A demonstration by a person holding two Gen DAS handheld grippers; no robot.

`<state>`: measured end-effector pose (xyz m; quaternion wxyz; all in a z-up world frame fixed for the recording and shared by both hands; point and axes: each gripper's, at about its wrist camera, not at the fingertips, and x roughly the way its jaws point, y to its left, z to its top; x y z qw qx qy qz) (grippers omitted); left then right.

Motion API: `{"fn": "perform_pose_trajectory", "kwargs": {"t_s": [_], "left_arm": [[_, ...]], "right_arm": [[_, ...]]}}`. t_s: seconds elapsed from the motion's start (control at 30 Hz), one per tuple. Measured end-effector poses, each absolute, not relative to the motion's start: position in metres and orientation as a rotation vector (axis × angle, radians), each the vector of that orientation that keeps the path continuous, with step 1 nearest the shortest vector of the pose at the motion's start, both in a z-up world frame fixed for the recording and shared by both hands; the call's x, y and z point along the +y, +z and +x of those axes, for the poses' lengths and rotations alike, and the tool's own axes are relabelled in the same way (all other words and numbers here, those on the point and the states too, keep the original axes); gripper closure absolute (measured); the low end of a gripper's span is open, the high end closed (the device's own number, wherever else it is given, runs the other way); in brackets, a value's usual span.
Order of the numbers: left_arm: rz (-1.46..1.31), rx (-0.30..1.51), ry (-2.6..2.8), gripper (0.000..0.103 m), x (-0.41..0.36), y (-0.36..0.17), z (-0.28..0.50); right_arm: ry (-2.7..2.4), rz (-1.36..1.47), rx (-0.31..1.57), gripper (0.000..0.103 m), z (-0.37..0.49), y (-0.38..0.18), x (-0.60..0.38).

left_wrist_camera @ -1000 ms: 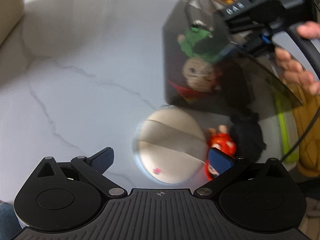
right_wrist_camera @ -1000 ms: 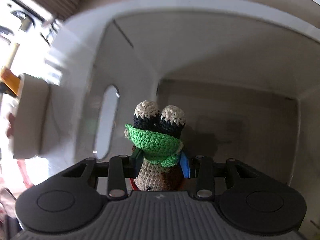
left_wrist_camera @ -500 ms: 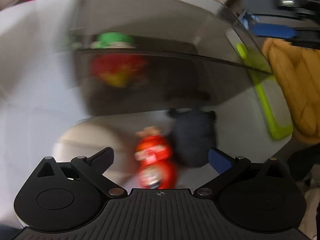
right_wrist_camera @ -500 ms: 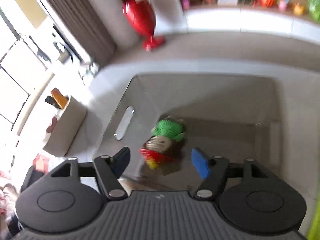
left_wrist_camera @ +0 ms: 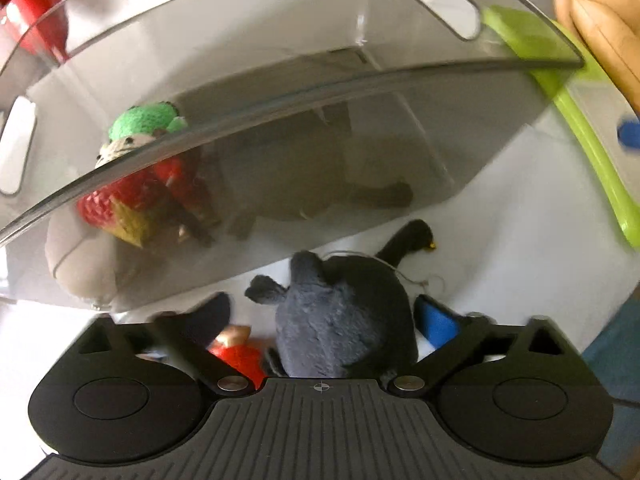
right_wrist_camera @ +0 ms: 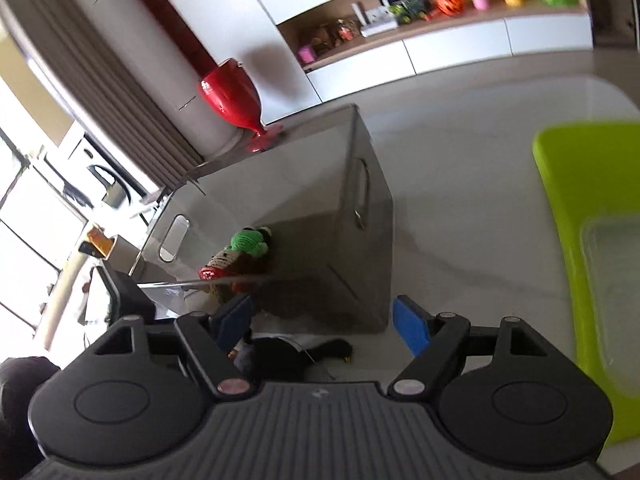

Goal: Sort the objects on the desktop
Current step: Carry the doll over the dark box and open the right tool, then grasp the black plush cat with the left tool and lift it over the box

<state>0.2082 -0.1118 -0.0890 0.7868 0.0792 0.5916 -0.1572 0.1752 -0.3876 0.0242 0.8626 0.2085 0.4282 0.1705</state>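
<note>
Beyond the white marble surface [right_wrist_camera: 460, 208], shelves blur. The smoky bin [left_wrist_camera: 360, 128] veils the crocheted frog doll [left_wrist_camera: 140, 148] inside. Left claw [left_wrist_camera: 324, 316] narrows around the dark plush [left_wrist_camera: 344, 320], pads' contact unclear; right claw [right_wrist_camera: 324, 320] widens, empty.

The smoky bin's near wall [left_wrist_camera: 304, 80] crowds the dark plush [left_wrist_camera: 344, 320]; open tabletop [left_wrist_camera: 500, 248] lies rightward.

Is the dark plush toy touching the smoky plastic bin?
Apart. In the left wrist view, the dark plush toy lies on the white table, with a bare strip of tabletop showing between its ears and the smoky plastic bin.
</note>
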Motion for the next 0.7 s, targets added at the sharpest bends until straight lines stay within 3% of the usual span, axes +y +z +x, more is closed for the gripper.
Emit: {"fn": "perform_pose_trajectory", "kwargs": {"t_s": [0.23,0.4,0.53,0.7], "left_arm": [[0.127,1.229,-0.417,0.039,-0.098,-0.051,0.200],[0.072,1.063,-0.569,0.039,-0.088,0.033,0.180],[0.037,0.870,-0.497,0.038,-0.076,0.100,0.216],[0.038,1.087,-0.379,0.038,-0.079,0.067,0.310]], "right_arm": [[0.337,0.535,0.890,0.024,0.154,0.010,-0.411],[0.296,0.537,0.883,0.024,0.143,0.008,-0.423],[0.315,0.550,0.885,0.024,0.146,0.008,-0.420],[0.385,0.527,0.890,0.023,0.156,0.009,-0.395]]}}
